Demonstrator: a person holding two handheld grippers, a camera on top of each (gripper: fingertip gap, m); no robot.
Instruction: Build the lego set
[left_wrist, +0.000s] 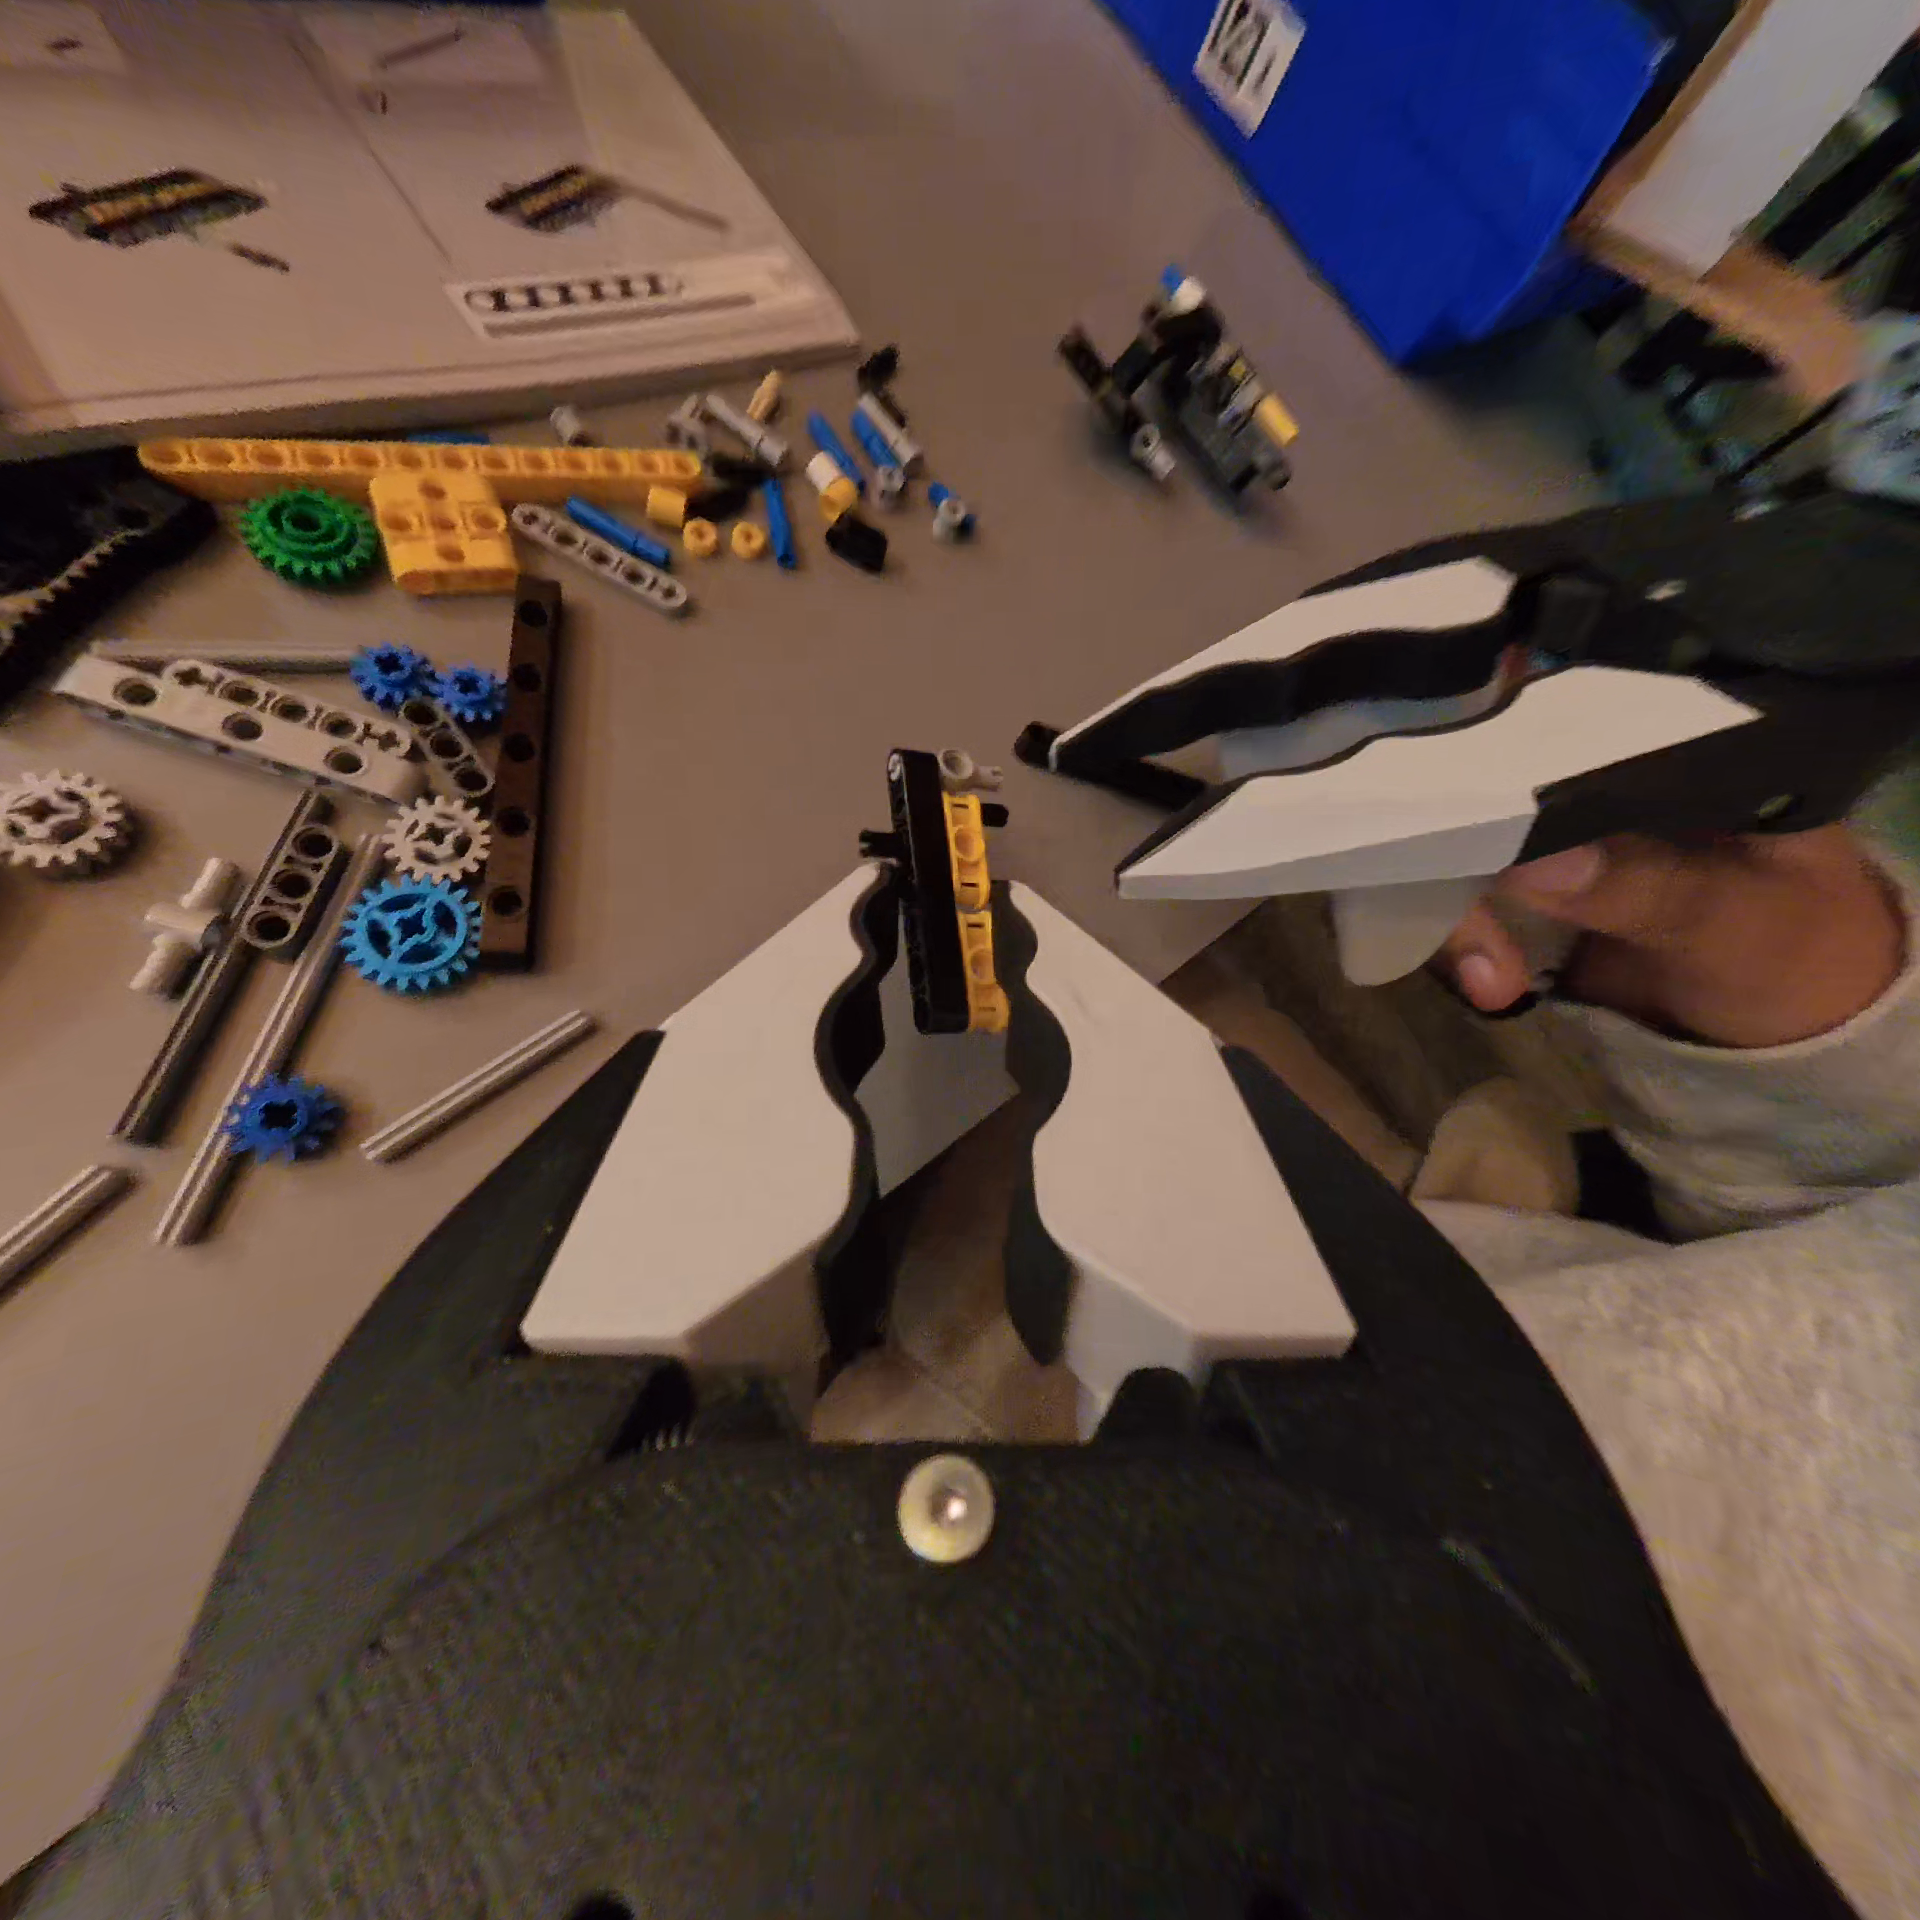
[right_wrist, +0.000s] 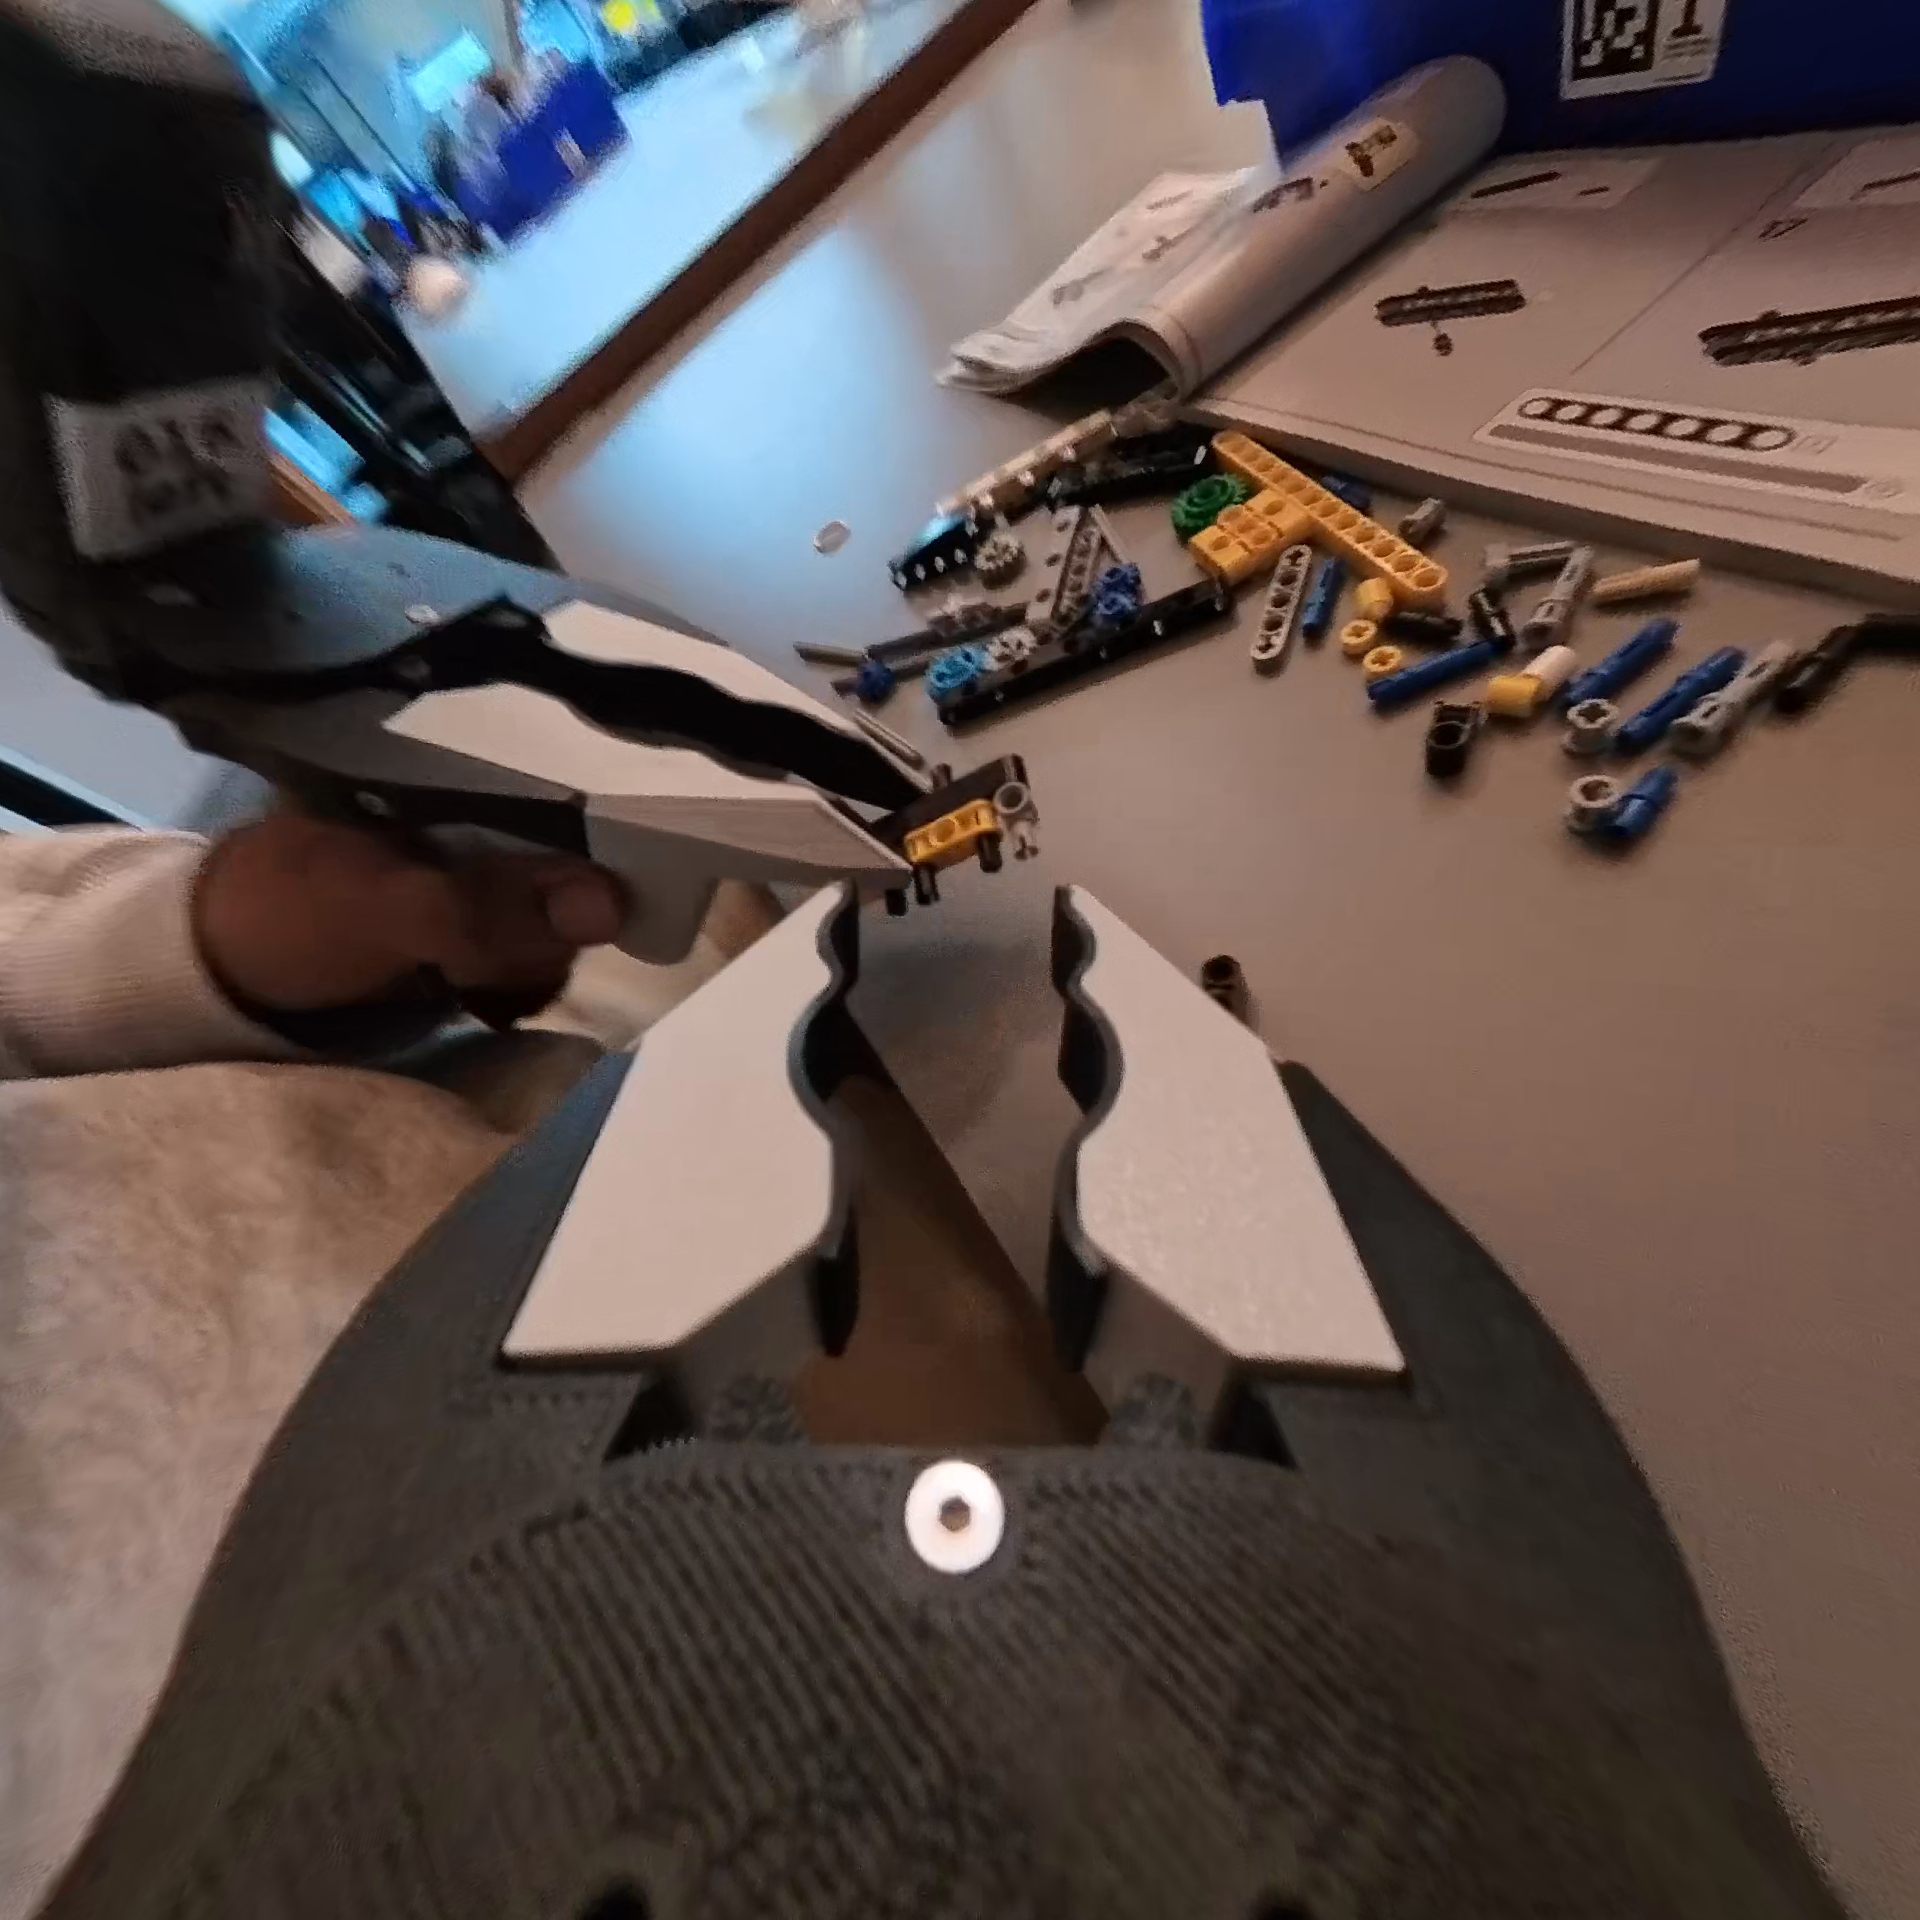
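My left gripper is shut on a small assembly of a black beam and a yellow beam joined by pins, with a grey connector at its far end. It holds the assembly upright above the grey table. The assembly also shows in the right wrist view, in the left gripper, just beyond my right fingertips. My right gripper is open and empty, and it shows at the right of the left wrist view. A black pin lies on the table beside its right finger.
Loose parts lie at the left: a long yellow beam, a green gear, blue gears, a black beam, grey axles and several pins. An open instruction booklet, a dark sub-assembly and a blue box stand behind.
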